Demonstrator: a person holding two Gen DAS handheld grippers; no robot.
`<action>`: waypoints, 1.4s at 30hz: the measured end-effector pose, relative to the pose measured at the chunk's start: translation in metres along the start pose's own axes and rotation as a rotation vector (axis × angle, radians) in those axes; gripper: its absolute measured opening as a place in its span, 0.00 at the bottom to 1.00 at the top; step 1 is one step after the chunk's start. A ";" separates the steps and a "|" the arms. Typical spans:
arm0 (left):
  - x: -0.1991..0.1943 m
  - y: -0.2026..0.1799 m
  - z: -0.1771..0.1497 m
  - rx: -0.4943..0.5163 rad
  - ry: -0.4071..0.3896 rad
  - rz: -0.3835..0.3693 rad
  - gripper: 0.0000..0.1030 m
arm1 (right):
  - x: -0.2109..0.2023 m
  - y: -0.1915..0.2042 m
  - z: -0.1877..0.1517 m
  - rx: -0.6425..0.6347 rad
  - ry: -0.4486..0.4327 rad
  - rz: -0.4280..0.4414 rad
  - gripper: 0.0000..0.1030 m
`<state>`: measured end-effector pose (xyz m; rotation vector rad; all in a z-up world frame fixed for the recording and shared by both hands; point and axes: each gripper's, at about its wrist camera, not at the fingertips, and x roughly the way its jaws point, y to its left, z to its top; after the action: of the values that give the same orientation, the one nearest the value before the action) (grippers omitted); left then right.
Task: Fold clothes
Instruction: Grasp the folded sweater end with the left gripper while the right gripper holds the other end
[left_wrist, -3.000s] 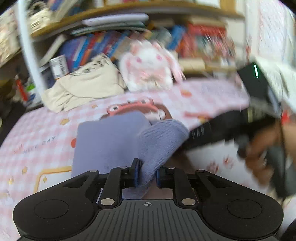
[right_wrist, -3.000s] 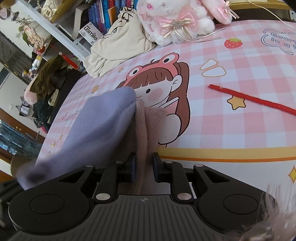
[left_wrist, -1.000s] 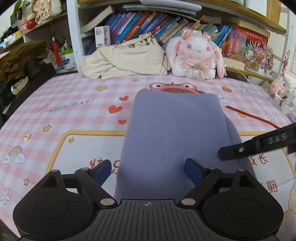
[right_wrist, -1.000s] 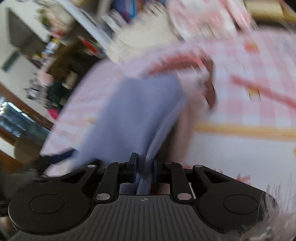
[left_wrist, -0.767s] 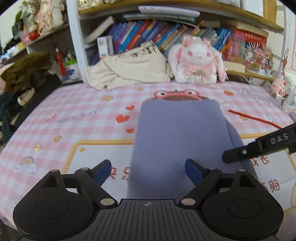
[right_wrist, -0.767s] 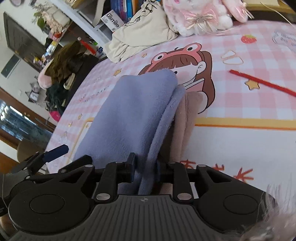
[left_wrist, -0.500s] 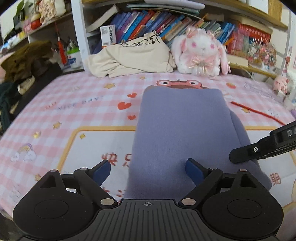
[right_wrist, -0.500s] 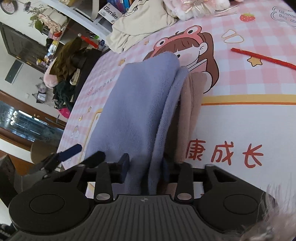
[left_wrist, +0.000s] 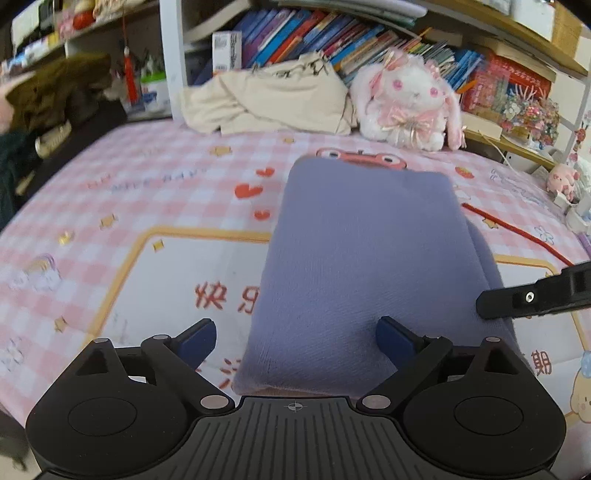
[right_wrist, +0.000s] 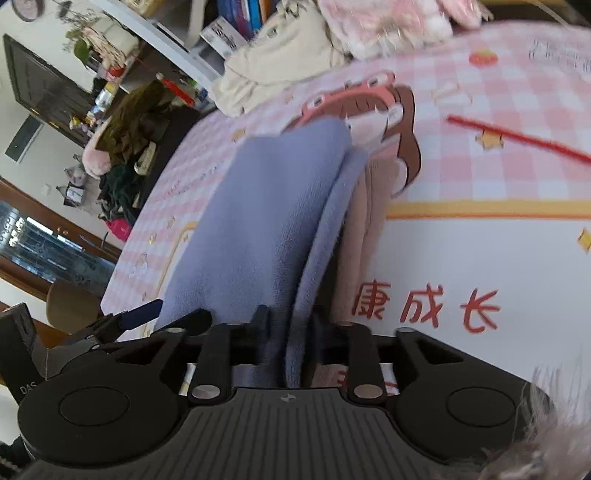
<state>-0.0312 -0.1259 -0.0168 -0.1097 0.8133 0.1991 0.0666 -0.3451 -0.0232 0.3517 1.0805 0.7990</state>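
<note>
At the far left edge of the bench (left_wrist: 155, 266), which is covered by a pink checked cloth with cartoon prints, dark clothes (left_wrist: 55, 92) are heaped. Nearer the middle, at the back edge, lies a cream garment (left_wrist: 273, 99), and just right of it sits a white plush rabbit (left_wrist: 410, 103) before a shelf of books (left_wrist: 317, 40).

The left tongs (left_wrist: 295, 336) are wide open, their blue-tipped fingers spread on either side of the near end of a folded lilac garment (left_wrist: 362, 251). It lies flat in the middle of the bench, running from the near edge toward the back. Neither finger is seen pressing the fabric.

In the right wrist view, the garment shows stacked lilac layers over a beige-pink layer (right_wrist: 373, 206) along its right side. The right tongs (right_wrist: 290, 321) stand partly open, with a lilac fold between the fingers; no firm grip is visible.

Right of the garment, a thin red stick (left_wrist: 517, 236) lies on the cloth toward the right edge.
</note>
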 end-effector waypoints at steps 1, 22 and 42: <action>-0.003 -0.001 0.002 0.005 -0.011 0.002 0.93 | -0.003 0.001 0.000 -0.006 -0.011 -0.003 0.41; 0.029 0.034 0.031 -0.008 0.097 -0.262 0.93 | 0.005 0.001 -0.015 0.167 0.004 -0.177 0.77; 0.075 0.054 0.051 0.009 0.246 -0.493 0.68 | 0.036 0.041 -0.021 0.143 -0.147 -0.311 0.33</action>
<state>0.0434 -0.0543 -0.0383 -0.3263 1.0053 -0.2885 0.0400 -0.2937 -0.0311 0.3467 1.0252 0.4147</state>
